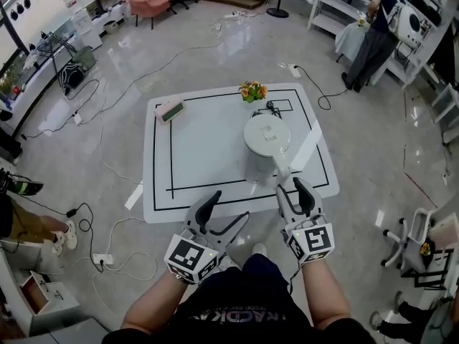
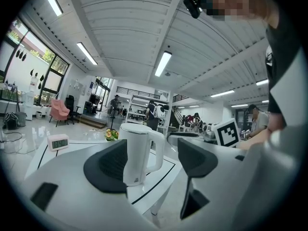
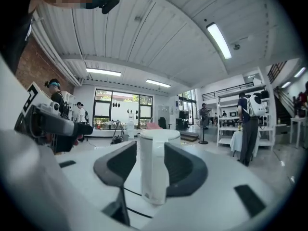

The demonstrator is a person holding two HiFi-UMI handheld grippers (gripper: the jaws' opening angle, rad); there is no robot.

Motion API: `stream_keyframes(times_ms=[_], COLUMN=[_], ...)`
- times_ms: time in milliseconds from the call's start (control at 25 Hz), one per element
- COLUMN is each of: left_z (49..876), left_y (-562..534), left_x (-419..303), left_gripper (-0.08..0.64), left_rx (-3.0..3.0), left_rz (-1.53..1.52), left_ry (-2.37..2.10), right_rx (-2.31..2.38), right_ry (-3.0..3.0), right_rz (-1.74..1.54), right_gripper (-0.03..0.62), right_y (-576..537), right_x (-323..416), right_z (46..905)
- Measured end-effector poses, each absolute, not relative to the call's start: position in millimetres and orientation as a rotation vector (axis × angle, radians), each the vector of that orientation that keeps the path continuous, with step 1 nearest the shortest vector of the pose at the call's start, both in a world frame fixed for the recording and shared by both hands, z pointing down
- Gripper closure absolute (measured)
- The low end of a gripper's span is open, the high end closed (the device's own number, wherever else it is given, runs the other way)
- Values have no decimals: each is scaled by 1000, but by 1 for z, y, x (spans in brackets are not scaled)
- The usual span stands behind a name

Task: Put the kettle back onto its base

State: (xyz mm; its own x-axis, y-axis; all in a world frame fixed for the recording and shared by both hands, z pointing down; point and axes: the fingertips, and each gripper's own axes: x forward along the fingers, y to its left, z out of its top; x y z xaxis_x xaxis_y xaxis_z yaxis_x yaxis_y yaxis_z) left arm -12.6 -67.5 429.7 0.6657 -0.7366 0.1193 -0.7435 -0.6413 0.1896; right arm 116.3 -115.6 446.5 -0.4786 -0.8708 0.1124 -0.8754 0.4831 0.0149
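A white electric kettle [image 1: 265, 143] stands upright on the white table [image 1: 193, 156], its handle [image 1: 282, 166] turned toward me. I cannot make out its base under it; a black cord [image 1: 272, 108] lies just behind it. My right gripper [image 1: 291, 187] is at the near table edge, just short of the handle, open and touching nothing. In the right gripper view the kettle [image 3: 154, 143] shows ahead, framed by the open jaws of the right gripper [image 3: 153, 172]. My left gripper [image 1: 229, 208] hangs open off the front edge. In the left gripper view the kettle [image 2: 138, 153] shows beyond the empty left gripper [image 2: 154, 161].
A small bunch of flowers [image 1: 252, 90] sits at the table's far edge and a small digital clock [image 1: 169, 110] at its far left corner. Cables [image 1: 107, 170] run over the floor to the left. A person [image 1: 373, 31] stands at shelves far right; a chair [image 1: 419, 242] stands near right.
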Motion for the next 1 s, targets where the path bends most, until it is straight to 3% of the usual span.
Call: stream_keyframes(times_ms=[160,240,320,360,1000], left_z=[426,424,422,420,406], left_y=[-62,-57,-52,-49,27], left_x=[-1,9,18,22,61], left_gripper=[230,236,241,244,316], left_rx=[2668,2678,2686,2688,2647], left_rz=[51,53,55,55,100], left_ry=[-1197,-1190,-1190,-1194,-1336], right_rx=[1491,1460,1438,1426,1259], right_ry=[-2694,-2717,-2729,-2733,-2834], right_rz=[49,42,41,35,43], right_gripper=[431,472,583,591,592], right_y=[-103,-95,-86,-81,-4], right_x=[115,118,123,125,149], right_z=[419,413,410,408,395])
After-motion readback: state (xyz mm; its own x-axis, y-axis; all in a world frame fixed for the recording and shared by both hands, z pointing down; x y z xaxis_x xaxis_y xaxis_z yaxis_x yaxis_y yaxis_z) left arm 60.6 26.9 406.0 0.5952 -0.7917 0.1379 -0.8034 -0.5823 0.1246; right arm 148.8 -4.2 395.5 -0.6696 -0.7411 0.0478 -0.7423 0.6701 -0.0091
